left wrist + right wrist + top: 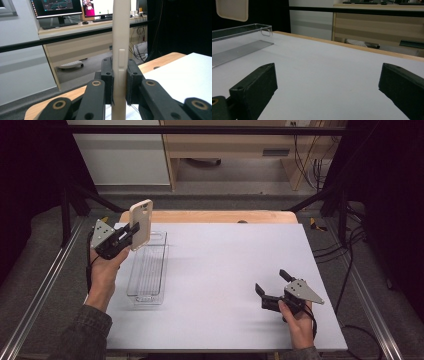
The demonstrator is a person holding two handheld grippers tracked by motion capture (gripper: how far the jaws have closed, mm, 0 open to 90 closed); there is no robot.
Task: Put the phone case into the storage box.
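Observation:
My left gripper [134, 229] holds a beige phone case [141, 224] upright in the air, above the far end of a clear plastic tray [148, 268]. In the left gripper view the case [121, 50] stands edge-on between the two pads [108, 82], which press on both its sides. At the table's near right my right gripper [272, 281] rests low with its jaws wide apart and nothing between them. The right gripper view shows its pads [257, 85] over bare white table, the tray [239, 47] to the left and a corner of the case [232, 9] above it.
The white table top [225, 275] ends in a wooden strip [210, 216] at the far edge. Metal rails [40, 295] run along both sides. Beyond the table stand a desk [75, 47] with monitors and cabinets.

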